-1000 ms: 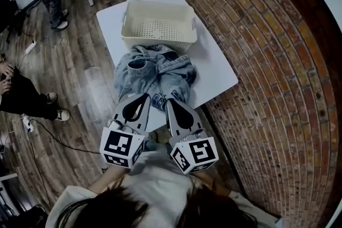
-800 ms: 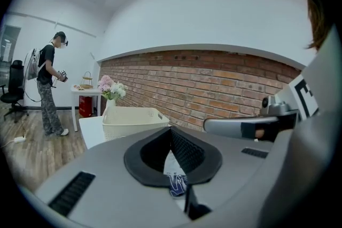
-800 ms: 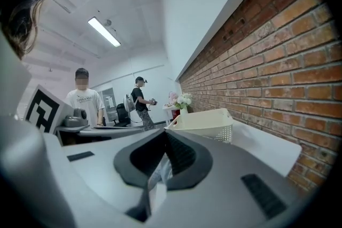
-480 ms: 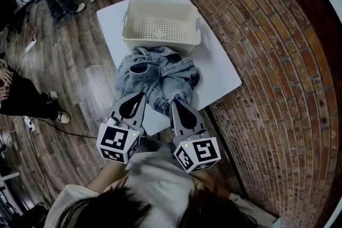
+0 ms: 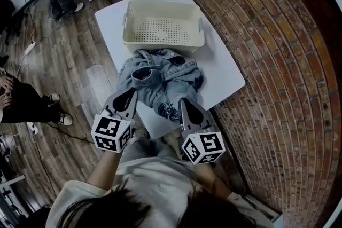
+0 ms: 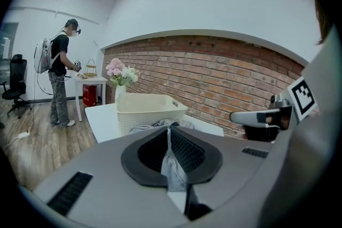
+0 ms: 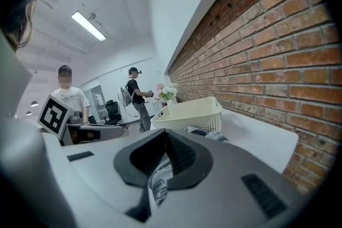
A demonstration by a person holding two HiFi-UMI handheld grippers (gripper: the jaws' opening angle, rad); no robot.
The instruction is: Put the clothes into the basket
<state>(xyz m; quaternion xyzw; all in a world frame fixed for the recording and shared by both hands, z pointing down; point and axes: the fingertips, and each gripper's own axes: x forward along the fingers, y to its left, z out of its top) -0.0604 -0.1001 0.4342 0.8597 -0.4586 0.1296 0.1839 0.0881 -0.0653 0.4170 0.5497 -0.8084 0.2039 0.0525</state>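
Left tongs point(image 5: 130, 93), right tongs point(image 5: 185, 102), side by side, both clamped on clothes point(image 5: 160, 78)

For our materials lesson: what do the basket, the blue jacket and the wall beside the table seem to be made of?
Basket: probably plastic, cream and matte; its walls and floor are moulded with rows of small holes.
Jacket: looks like denim, faded blue, with stitched seams and soft folds.
Wall: brick, rough, with pale mortar lines between courses.

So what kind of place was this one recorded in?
Likely an office or lab used for recording, not a home: bare brick wall, an office chair, and another person wearing a backpack.
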